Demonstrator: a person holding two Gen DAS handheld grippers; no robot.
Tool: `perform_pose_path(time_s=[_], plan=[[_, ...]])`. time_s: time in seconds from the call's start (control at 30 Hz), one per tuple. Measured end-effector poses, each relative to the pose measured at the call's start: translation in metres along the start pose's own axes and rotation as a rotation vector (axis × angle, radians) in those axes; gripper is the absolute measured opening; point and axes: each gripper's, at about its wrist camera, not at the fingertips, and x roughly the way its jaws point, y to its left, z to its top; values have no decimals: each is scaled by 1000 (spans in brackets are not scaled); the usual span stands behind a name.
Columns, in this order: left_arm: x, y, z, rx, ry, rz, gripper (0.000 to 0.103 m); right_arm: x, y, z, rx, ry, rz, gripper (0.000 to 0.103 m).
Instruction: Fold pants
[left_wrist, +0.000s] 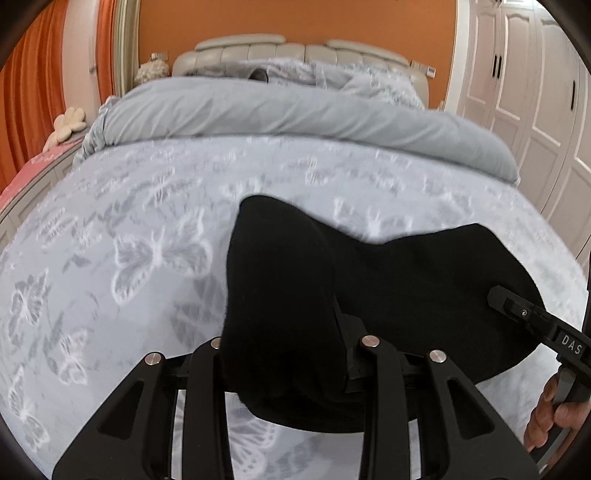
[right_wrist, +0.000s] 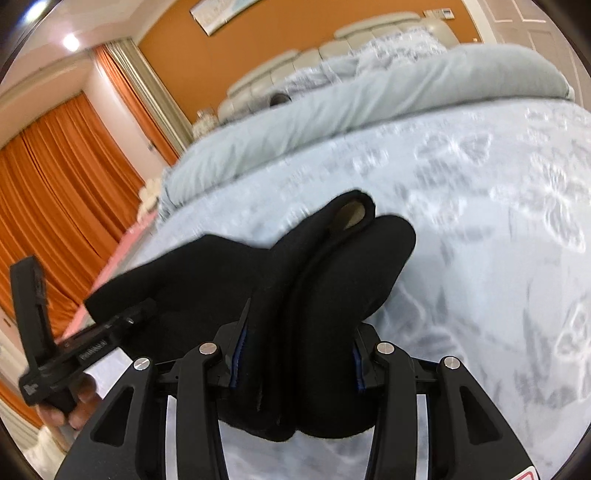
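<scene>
Black pants (left_wrist: 406, 277) hang bunched between both grippers above a bed with a pale blue butterfly bedspread (left_wrist: 129, 258). In the left wrist view my left gripper (left_wrist: 288, 317) is shut on a thick fold of the pants, which drapes over and hides its fingertips. My right gripper (left_wrist: 498, 299) reaches in from the right edge, its tip against the same cloth. In the right wrist view my right gripper (right_wrist: 299, 317) is shut on a doubled roll of the pants (right_wrist: 192, 266). There my left gripper (right_wrist: 142, 308) grips the cloth at the lower left.
A folded grey duvet (left_wrist: 295, 110) lies across the bed before the padded headboard (left_wrist: 295, 51). White wardrobe doors (left_wrist: 535, 110) stand on the right, orange curtains (right_wrist: 55, 166) on the left. A person's hand (left_wrist: 546, 417) holds the right gripper's handle.
</scene>
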Motion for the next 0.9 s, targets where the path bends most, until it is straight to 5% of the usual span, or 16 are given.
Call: perform_pose_path(time_s=[0.17,0.3,0.37,0.4,0.43,0.5,0.6,0.67,0.73,0.9], plan=[[0,10,-30,69,40,4,47,-9,-26,-20,50,75,-17,71],[-51,28,-13,15,-54,21,48,-64,-1,-3,-39,-97,-201,74],[-70,27,9,-11,-126,13,60,-69,16,11,-64,-130,-162,61],[-72,24,19,-27,-136,-7,68,-64,25,17,-73,-115,-121,34],[-68,18,32,-49,-134,-24,68,-51,36,25,-80,-85,-91,23],[-40,6,47,-65,-76,-36,68,-19,49,32,-90,-19,-56,14],[30,-1,47,-78,76,-11,69,45,37,35,-120,58,-181,3],[75,7,32,-67,122,94,68,68,1,33,-59,65,-177,0],[86,8,18,-4,57,155,81,63,-19,36,59,41,-70,0],[37,8,14,12,-35,107,76,24,16,33,-12,46,-70,4]])
